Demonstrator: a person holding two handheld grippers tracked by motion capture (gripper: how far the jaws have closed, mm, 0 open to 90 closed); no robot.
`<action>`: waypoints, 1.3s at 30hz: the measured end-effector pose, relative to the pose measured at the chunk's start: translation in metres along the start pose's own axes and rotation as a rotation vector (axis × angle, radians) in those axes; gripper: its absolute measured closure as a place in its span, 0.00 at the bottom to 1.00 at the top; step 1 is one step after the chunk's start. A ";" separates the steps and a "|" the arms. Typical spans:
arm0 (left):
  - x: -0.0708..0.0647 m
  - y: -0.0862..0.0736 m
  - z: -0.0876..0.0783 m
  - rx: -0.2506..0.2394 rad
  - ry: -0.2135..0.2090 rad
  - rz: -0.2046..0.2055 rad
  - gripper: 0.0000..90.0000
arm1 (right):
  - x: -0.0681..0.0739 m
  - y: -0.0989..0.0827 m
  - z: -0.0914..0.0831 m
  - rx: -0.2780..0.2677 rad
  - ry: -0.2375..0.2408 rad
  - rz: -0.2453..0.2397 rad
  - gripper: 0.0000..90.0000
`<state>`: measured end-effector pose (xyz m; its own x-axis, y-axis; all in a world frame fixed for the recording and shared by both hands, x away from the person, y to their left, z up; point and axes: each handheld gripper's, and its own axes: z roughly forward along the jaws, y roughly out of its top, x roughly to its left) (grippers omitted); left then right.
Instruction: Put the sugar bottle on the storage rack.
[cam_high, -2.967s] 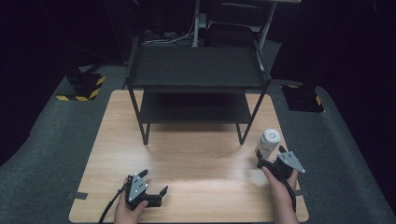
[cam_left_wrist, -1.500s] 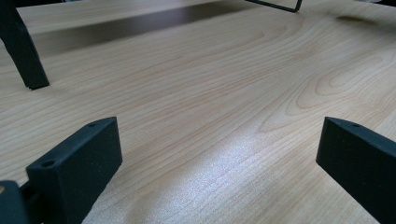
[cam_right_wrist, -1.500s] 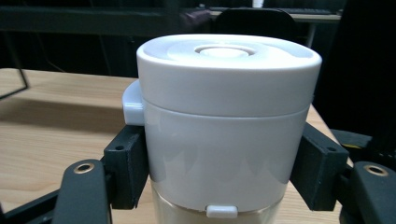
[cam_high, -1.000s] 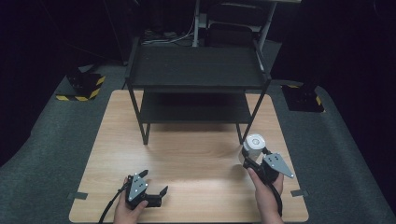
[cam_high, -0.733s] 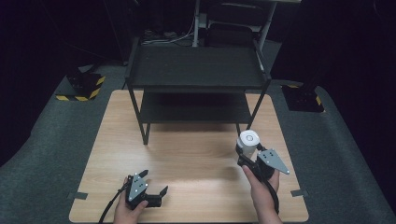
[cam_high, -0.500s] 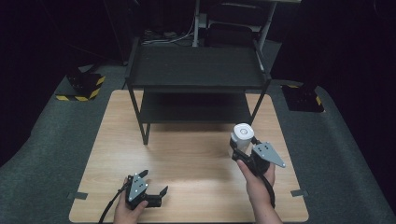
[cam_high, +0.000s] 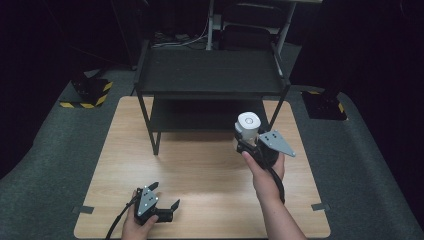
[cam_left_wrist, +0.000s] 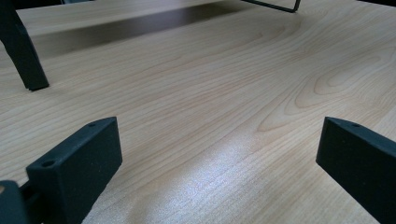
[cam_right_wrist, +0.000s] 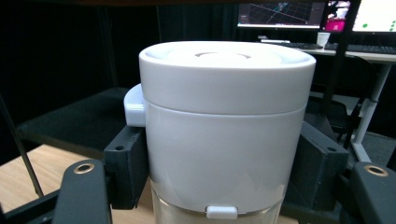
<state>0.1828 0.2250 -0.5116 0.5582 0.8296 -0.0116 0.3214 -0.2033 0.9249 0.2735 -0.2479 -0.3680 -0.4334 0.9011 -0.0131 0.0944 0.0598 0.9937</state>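
A white lidded canister (cam_high: 247, 126) with a clear lower part is held upright in the air, in front of the black shelf rack (cam_high: 210, 80). My right gripper (cam_high: 248, 142) is shut on the white canister (cam_right_wrist: 224, 126), its black jaws pressing both sides. In the right gripper view the canister's lid rises about level with the rack's lower shelf (cam_right_wrist: 70, 121). My left gripper (cam_high: 167, 206) rests on the wooden table (cam_high: 200, 175) near the front left edge. Its jaws stand wide apart with nothing but bare wood (cam_left_wrist: 210, 116) between them.
The two-tier black rack stands at the back of the table, and one of its legs (cam_left_wrist: 21, 51) is in the left gripper view. Grey carpet (cam_high: 45, 150) surrounds the table. Desks with monitors (cam_right_wrist: 327, 14) lie beyond the rack.
My right gripper has lifted the canister off the table and carried it left and toward the rack. The left gripper has stayed in place.
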 end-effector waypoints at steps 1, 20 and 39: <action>0.000 0.000 0.000 0.001 0.000 -0.001 0.01 | 0.002 0.004 0.005 -0.003 0.005 0.000 0.35; 0.001 0.000 0.000 0.000 -0.006 0.005 0.01 | 0.012 0.018 0.060 -0.003 -0.013 0.000 0.35; 0.003 -0.001 -0.001 -0.004 -0.015 0.002 0.01 | 0.008 0.004 0.105 -0.047 -0.059 0.005 0.35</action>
<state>0.1837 0.2279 -0.5120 0.5704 0.8212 -0.0159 0.3176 -0.2026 0.9263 0.3645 -0.1953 -0.3753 -0.3798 0.9250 -0.0128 0.0535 0.0358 0.9979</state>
